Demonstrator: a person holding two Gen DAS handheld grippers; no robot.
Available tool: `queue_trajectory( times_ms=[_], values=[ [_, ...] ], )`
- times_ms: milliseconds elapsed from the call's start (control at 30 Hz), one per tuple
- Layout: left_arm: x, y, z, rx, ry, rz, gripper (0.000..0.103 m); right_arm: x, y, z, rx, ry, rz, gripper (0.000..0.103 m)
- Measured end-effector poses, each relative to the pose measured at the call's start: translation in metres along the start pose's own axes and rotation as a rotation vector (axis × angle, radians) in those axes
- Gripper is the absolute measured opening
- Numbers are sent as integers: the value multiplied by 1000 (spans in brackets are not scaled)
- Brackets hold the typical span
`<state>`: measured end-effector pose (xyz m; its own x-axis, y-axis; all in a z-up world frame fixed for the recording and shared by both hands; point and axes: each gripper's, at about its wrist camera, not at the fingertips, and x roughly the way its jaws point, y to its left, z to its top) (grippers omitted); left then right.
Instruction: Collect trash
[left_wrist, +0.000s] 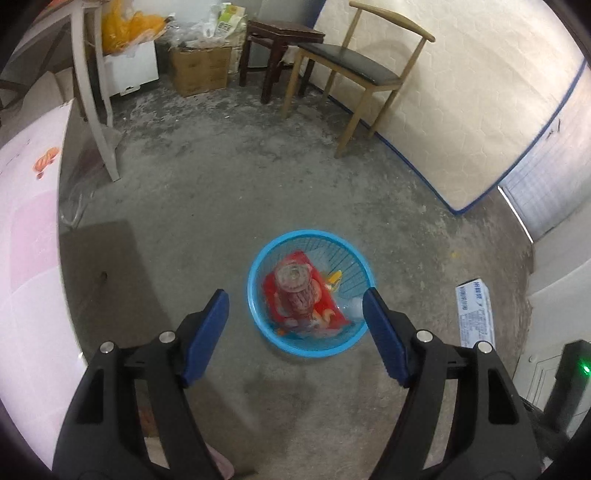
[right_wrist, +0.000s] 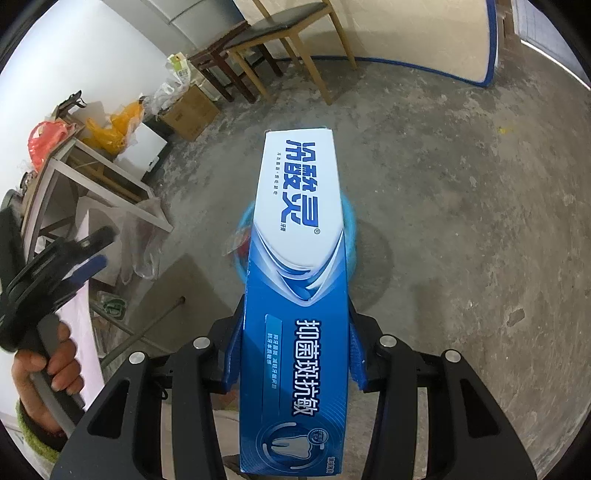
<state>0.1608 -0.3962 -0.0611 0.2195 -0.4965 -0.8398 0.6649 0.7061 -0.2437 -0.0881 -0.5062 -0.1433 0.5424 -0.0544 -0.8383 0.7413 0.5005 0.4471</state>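
Note:
A blue plastic basket (left_wrist: 258, 314) stands on the concrete floor and holds a clear bottle (left_wrist: 295, 291) on a red wrapper (left_wrist: 328, 310), plus small yellow scraps. My left gripper (left_wrist: 295, 299) is open and empty, held above the basket. My right gripper (right_wrist: 295, 314) is shut on a blue and white toothpaste box (right_wrist: 299, 236), held lengthwise above the basket (right_wrist: 349, 240), which the box mostly hides. The box's end also shows at the right in the left wrist view (left_wrist: 474, 314). The left gripper (right_wrist: 85, 254) shows at the left of the right wrist view.
A wooden chair (left_wrist: 351, 70) and a dark stool (left_wrist: 280, 44) stand by a leaning mattress (left_wrist: 461, 110). Cardboard boxes (left_wrist: 199, 70) and bags sit in the far corner. A white table (left_wrist: 22, 258) and its leg (left_wrist: 96, 110) are on the left.

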Motion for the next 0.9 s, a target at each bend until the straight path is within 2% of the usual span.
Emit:
queue_trajectory(
  times_ms=[133, 267, 467, 600, 733, 800, 833, 900],
  values=[
    [-25, 11, -4, 6, -39, -13, 71, 12, 6, -1, -12, 24, 13, 45],
    [-67, 26, -13, -1, -91, -35, 71, 23, 13, 1, -40, 39, 12, 45],
    [-134, 55, -53, 25, -160, -43, 72, 64, 34, 11, -137, 104, -18, 45],
    [-173, 82, -96, 33, -192, 43, 74, 105, 60, 31, -228, 148, -67, 45],
    [-199, 112, -139, -9, -192, 132, 76, 145, 89, 63, -328, 115, -142, 47],
    [-205, 121, -156, -29, -191, 163, 77, 166, 98, 73, -380, 98, -196, 55],
    [-208, 126, -164, -47, -196, 175, 77, 174, 100, 75, -407, 90, -221, 65],
    [-211, 134, -174, -90, -200, 174, 78, 192, 93, 76, -428, 100, -296, 66]
  ],
)
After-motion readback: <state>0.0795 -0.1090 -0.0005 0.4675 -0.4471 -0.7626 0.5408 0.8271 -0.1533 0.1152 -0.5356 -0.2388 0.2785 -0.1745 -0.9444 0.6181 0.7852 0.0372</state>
